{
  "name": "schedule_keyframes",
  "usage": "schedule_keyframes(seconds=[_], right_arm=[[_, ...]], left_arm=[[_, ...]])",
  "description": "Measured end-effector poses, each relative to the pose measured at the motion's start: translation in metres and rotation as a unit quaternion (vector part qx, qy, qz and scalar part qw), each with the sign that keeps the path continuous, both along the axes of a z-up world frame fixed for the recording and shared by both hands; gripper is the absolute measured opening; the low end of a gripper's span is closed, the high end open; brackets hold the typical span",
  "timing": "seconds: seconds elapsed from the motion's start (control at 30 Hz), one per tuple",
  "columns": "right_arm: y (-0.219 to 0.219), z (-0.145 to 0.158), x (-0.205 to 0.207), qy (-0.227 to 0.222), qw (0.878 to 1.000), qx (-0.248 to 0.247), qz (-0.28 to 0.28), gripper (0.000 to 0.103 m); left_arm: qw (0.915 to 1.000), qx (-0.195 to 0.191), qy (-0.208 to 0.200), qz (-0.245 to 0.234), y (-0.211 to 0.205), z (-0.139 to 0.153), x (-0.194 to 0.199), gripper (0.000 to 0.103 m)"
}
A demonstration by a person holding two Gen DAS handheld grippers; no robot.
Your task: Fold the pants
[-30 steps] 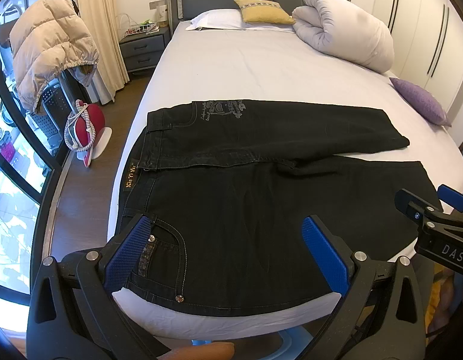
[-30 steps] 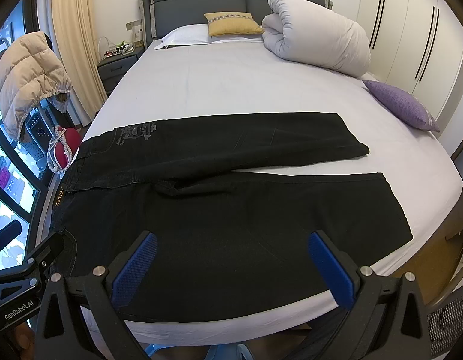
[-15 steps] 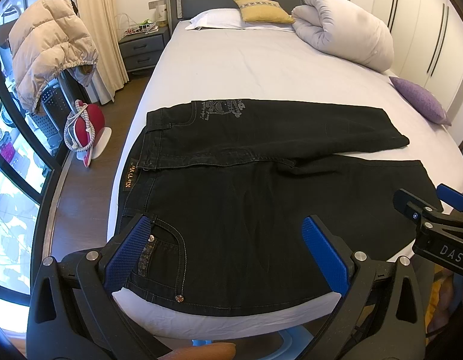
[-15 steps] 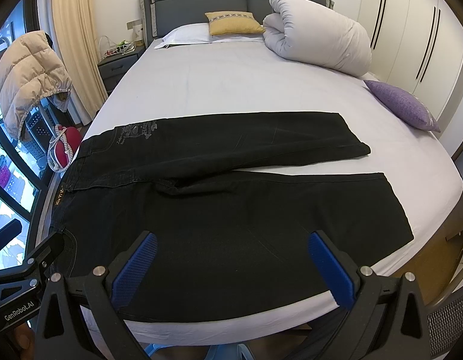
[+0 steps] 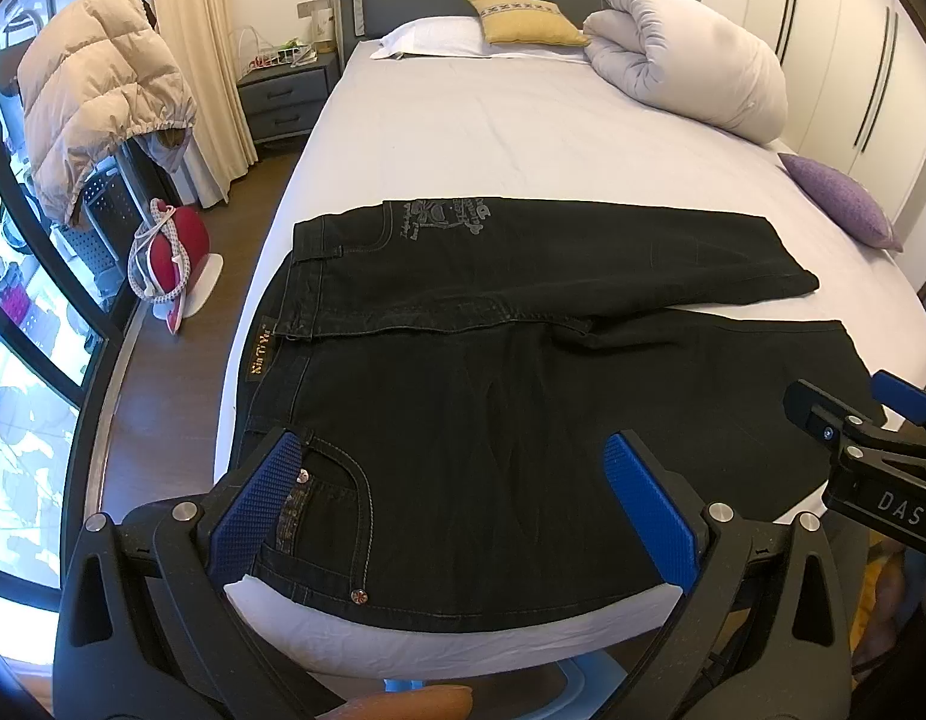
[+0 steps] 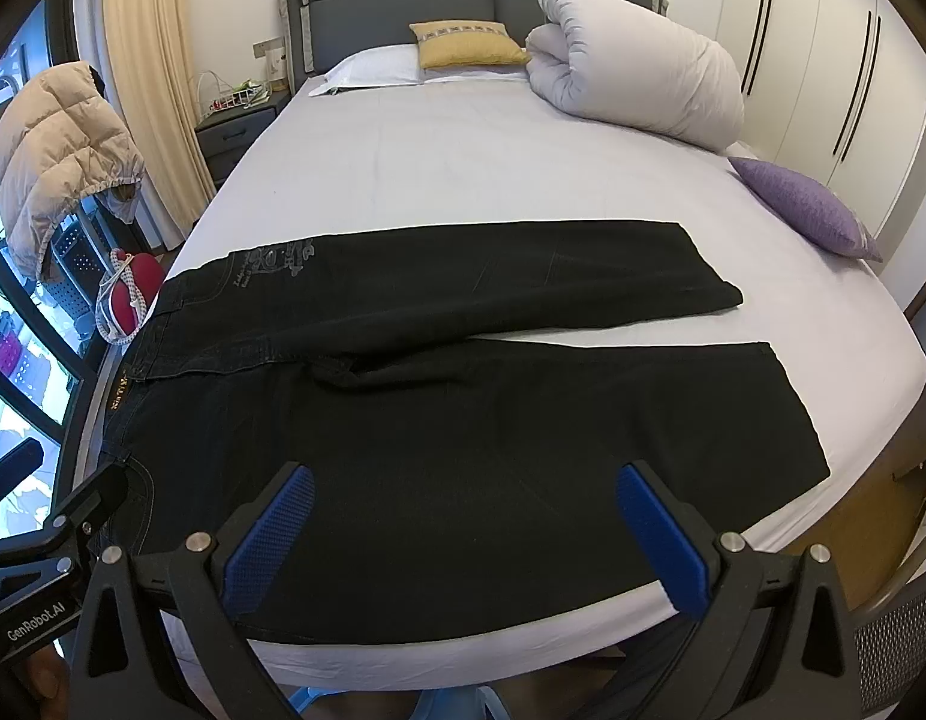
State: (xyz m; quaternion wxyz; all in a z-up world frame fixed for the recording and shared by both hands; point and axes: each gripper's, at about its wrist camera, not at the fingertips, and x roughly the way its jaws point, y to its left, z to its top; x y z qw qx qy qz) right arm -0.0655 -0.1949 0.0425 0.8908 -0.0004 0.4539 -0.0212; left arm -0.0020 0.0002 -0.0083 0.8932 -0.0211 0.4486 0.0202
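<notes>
Black jeans (image 5: 493, 396) lie flat across the foot of the bed, waistband at the left, two legs running to the right; they also show in the right wrist view (image 6: 463, 420). My left gripper (image 5: 457, 504) is open and empty above the near hip and pocket. My right gripper (image 6: 463, 534) is open and empty above the near leg; it also shows at the right edge of the left wrist view (image 5: 871, 420).
The bed (image 5: 523, 138) holds a rolled white duvet (image 5: 691, 48), a yellow cushion (image 5: 523, 18), a white pillow (image 5: 427, 45) and a purple cushion (image 5: 841, 204). A beige puffer jacket (image 5: 97, 114), a red bag (image 5: 175, 252) and a nightstand (image 5: 283, 96) stand left.
</notes>
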Motion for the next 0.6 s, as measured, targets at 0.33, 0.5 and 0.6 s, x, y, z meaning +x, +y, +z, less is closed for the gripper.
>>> schedule_keyframes(seconds=[0.33,0.5,0.6], right_arm=[[-0.0002,-0.0011,0.0007,0.001,1.0,0.001,0.0,0.103],[-0.001,-0.0004,0.0012,0.001,1.0,0.001,0.0,0.103],[-0.0014,-0.0001,0.0014,0.001,1.0,0.001,0.0,0.103]], left_arm=[[1.0,-0.001,0.001,0.0,0.0,0.0005,0.0001,0.103],[1.0,-0.001,0.001,0.0,-0.0001,0.0005,0.0002,0.103],[1.0,-0.001,0.001,0.0,-0.0001,0.0005,0.0002,0.103]])
